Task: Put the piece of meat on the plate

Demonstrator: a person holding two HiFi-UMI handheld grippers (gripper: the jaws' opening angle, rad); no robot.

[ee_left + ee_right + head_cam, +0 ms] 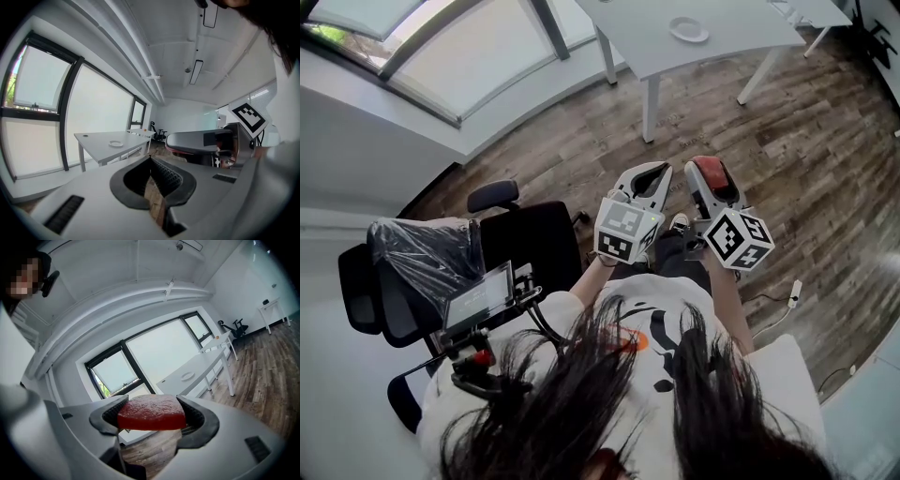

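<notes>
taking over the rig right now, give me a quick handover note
Right gripper: shut on the meat, held in the air.
Left gripper: shut, empty.
Plate: empty, on the table across the floor ahead, far from both grippers.
Done: meat is grasped.
Left: carry it to the table, lower it onto the plate, open the fingers.

No readable text anywhere that I can see; my left cube (pixel 627 231) and right cube (pixel 738 240) just show black-and-white square patterns; the little screen (pixel 478 298) is too blurry to read
</notes>
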